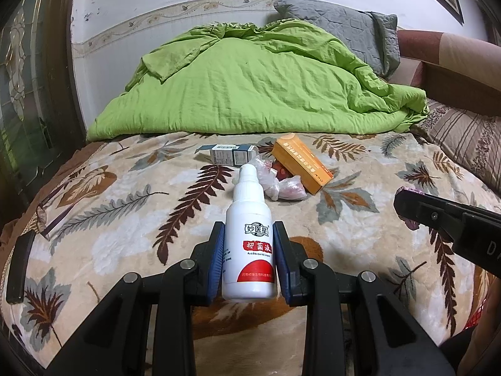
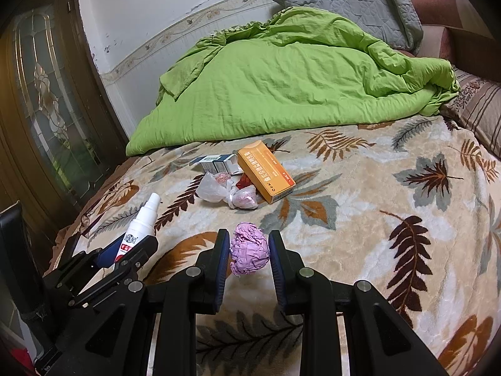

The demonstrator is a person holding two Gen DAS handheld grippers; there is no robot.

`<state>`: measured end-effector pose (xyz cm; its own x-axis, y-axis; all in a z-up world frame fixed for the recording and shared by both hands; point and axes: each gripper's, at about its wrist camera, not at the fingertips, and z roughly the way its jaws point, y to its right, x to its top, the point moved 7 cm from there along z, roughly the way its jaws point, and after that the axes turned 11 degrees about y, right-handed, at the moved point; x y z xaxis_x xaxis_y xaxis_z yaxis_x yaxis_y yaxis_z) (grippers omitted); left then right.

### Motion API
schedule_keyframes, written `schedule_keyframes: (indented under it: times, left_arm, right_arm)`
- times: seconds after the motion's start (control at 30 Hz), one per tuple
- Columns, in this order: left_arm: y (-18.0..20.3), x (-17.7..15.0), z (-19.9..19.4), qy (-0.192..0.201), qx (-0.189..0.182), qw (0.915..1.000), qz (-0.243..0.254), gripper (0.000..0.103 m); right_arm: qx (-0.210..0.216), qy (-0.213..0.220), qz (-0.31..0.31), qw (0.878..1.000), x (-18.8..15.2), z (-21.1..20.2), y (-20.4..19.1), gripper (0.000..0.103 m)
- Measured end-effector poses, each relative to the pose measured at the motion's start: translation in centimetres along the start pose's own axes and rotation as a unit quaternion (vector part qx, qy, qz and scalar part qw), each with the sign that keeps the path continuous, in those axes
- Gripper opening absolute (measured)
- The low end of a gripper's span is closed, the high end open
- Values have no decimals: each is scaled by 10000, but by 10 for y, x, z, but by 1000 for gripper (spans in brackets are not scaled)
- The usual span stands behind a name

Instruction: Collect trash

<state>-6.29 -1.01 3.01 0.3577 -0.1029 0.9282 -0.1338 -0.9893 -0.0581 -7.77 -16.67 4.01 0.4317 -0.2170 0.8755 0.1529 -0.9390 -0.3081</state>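
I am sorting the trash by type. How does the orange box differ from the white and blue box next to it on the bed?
The orange box is larger and longer than the white and blue box. The orange box looks closed, while the white and blue box has an end flap standing open. The orange box leans on the crumpled plastic bag; the white and blue box lies flat behind it. Both are printed cardboard cartons on the leaf-patterned blanket.

A home bedroom: a bed under a leaf-patterned blanket (image 1: 125,219), a rumpled green duvet (image 1: 250,87) mid-frame, a grey pillow (image 1: 344,28) upper right.
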Motion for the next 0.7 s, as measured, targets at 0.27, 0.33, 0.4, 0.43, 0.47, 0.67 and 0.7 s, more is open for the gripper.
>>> schedule_keyframes:
  times: [0.27, 0.33, 0.4, 0.43, 0.47, 0.67, 0.7]
  left_arm:
    - [1, 2, -1, 14, -20, 10000, 19, 29]
    - [1, 2, -1, 11, -20, 10000, 12, 29]
    - [1, 2, -1, 15, -24, 10000, 12, 29]
    - [1, 2, -1, 16, -24, 10000, 17, 29]
    - [1, 2, -1, 20, -31, 10000, 12, 29]
    - [1, 4, -3, 27, -48, 10000, -9, 29]
    - [2, 5, -3, 29, -59, 10000, -22, 29]
  right_arm:
    - [0, -3, 2, 10000, 0, 0, 1, 28]
    - [2, -3, 5, 10000, 0, 0, 1, 28]
    - [-14, -13, 10, 10000, -1, 0, 2, 28]
    - [-27, -14, 18, 10000, -2, 1, 3, 28]
    - [-38, -20, 21, 10000, -2, 0, 4, 28]
    - [-142, -38, 31, 9999, -3, 1, 5, 28]
    - [-170, -46, 29, 9998, -3, 1, 5, 28]
